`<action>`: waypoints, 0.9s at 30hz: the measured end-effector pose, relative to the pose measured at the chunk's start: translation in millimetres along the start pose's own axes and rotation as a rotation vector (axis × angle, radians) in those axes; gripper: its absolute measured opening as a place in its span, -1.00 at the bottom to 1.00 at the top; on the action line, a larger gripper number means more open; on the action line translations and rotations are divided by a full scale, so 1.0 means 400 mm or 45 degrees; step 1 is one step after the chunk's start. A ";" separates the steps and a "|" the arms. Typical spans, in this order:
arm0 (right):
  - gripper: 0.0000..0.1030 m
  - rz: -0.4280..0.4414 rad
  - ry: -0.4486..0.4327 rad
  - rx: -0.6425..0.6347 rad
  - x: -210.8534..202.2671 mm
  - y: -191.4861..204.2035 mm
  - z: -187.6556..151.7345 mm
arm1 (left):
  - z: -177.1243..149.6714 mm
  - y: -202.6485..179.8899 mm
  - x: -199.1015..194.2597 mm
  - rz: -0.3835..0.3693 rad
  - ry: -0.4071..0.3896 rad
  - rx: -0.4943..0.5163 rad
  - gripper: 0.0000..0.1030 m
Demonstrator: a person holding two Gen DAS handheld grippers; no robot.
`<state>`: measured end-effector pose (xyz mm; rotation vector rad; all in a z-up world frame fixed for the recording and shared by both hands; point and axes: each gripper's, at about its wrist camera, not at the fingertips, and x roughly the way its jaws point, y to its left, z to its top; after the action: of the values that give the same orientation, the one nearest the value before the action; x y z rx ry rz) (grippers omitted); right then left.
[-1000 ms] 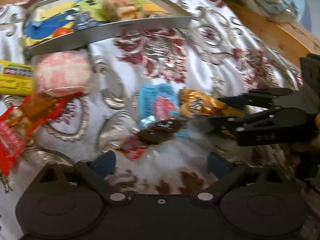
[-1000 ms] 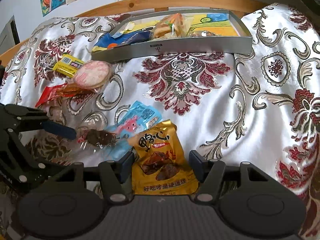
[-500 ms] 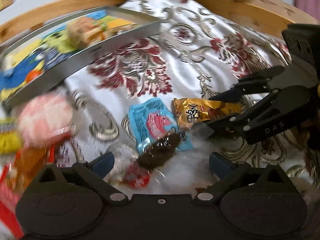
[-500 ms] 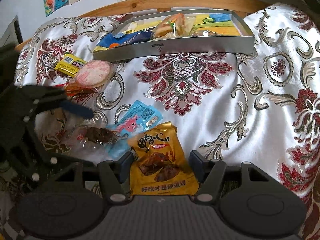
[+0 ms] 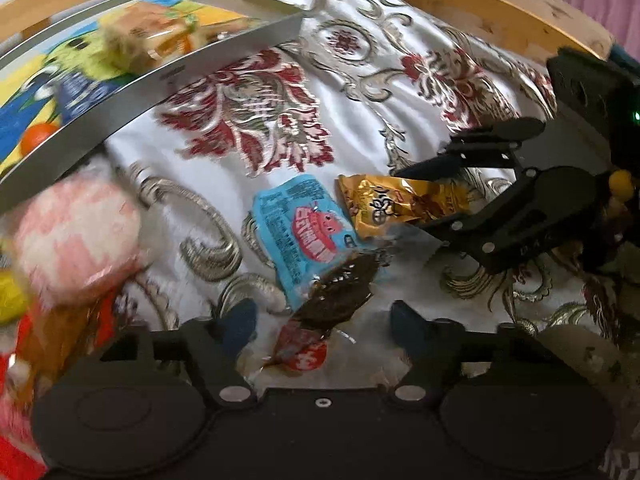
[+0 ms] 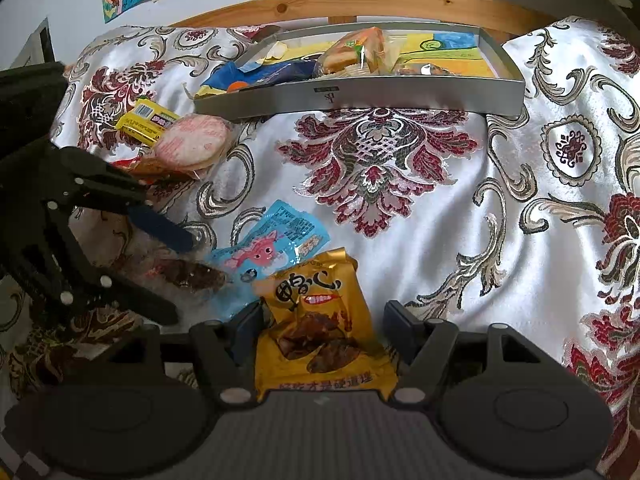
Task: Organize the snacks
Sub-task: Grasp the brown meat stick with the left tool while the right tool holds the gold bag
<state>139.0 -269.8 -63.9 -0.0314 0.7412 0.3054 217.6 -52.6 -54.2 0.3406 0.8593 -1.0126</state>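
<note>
A clear packet with a dark snack lies on the patterned cloth between the spread fingers of my left gripper, which is open. A gold snack packet lies between the fingers of my right gripper, also open. A blue packet rests flat between the two snacks and touches both. From the right wrist view the left gripper straddles the dark snack. From the left wrist view the right gripper straddles the gold packet.
A grey metal tray at the back holds several wrapped snacks. Left of it lie a round pink snack, a yellow bar and a red packet. A wooden rail borders the cloth behind the tray.
My left gripper has swung round and come in over the dark snack, its fingers now on either side of it. The right gripper has stayed over the gold packet.
</note>
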 end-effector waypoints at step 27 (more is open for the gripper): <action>0.51 -0.055 -0.051 0.001 -0.019 0.086 -0.050 | -0.071 -0.154 -0.028 0.511 -0.170 -0.229 0.10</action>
<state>110.6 -241.5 -70.9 -0.0405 0.6997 0.2642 149.4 -60.0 -55.9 0.2749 0.7185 -0.5742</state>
